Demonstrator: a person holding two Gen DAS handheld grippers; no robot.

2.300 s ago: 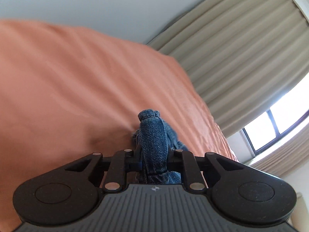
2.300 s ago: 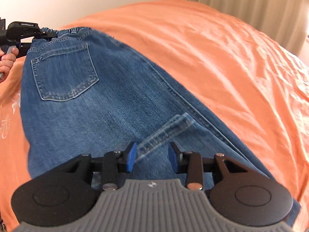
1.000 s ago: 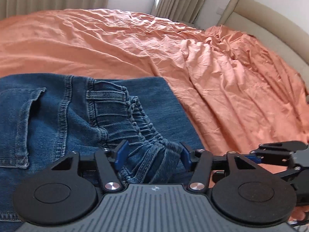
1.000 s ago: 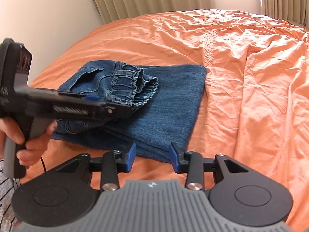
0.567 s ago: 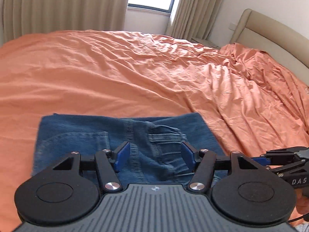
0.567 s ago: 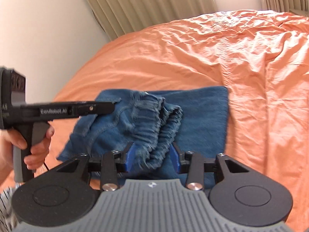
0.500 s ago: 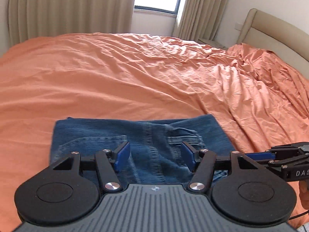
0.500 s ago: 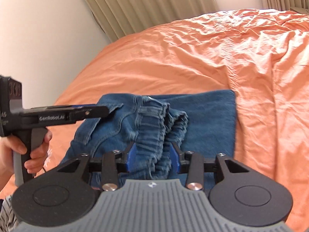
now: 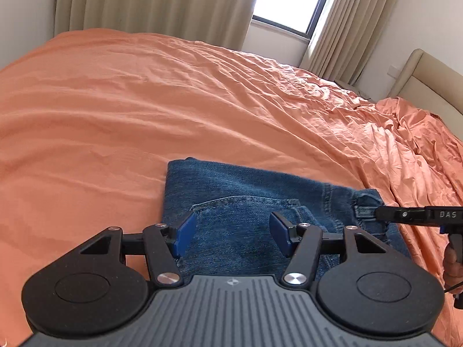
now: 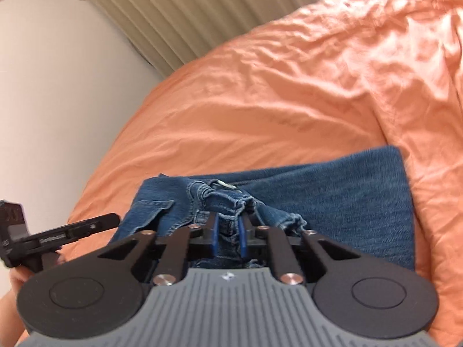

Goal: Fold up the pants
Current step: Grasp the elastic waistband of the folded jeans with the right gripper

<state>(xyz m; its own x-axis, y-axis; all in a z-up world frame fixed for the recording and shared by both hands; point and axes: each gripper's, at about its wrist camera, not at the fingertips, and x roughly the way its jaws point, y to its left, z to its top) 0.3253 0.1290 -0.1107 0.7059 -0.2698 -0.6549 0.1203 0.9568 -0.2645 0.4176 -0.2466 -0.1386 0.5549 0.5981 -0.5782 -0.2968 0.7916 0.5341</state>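
Observation:
Blue denim pants lie folded on the orange bed. My left gripper is open and empty just above the back-pocket area. My right gripper is shut on the bunched waistband of the pants. In the left wrist view the right gripper touches the waistband at the right edge of the fold. In the right wrist view the left gripper shows at the left, beside the pants.
The orange bedsheet is wrinkled, more so toward the right. Beige curtains and a window are behind the bed. A beige headboard stands at the right. A white wall borders the bed's left side.
The left gripper has let go of the waistband, opened and backed off. The right gripper has moved in and shut on the waistband. The pants now lie folded shorter.

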